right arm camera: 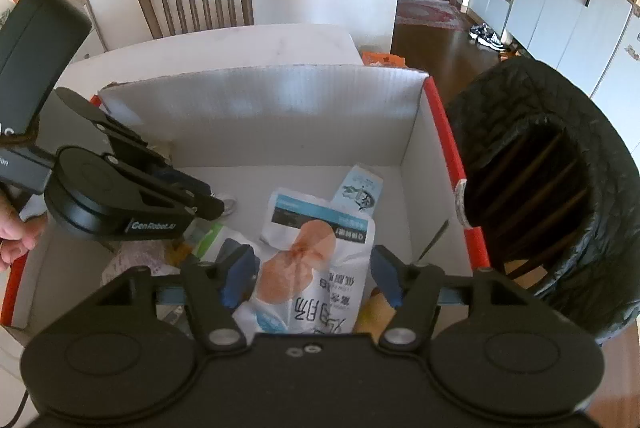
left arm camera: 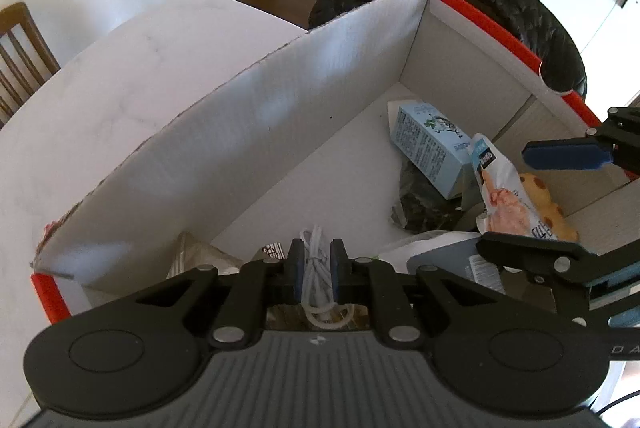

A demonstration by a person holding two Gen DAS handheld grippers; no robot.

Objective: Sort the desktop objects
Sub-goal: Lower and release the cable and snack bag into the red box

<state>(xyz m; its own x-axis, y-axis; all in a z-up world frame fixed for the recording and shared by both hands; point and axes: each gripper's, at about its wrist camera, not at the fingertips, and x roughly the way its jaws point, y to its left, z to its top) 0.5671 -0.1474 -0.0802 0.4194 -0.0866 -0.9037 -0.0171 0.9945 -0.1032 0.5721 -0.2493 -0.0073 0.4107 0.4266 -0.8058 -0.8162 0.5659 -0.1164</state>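
Two tools work inside a white cardboard box (left arm camera: 248,132) with red edge strips, which stands on a pale tabletop (left arm camera: 100,76). Left tool (left arm camera: 316,270): fingers drawn together, clamped on a coiled white cable (left arm camera: 318,268) held above the near end of the box floor. Right tool (right arm camera: 312,274): fingers spread apart on either side of a white snack pouch (right arm camera: 316,268) printed with an orange picture, not pressing it. Behind the pouch, a pale blue carton (left arm camera: 430,144) lies tilted on the box floor, beside a dark crumpled wrapper (left arm camera: 420,204) and a yellow spotted item (left arm camera: 548,204). Black quilted fabric (right arm camera: 560,164) drapes a chair just beside the box's red-edged end.
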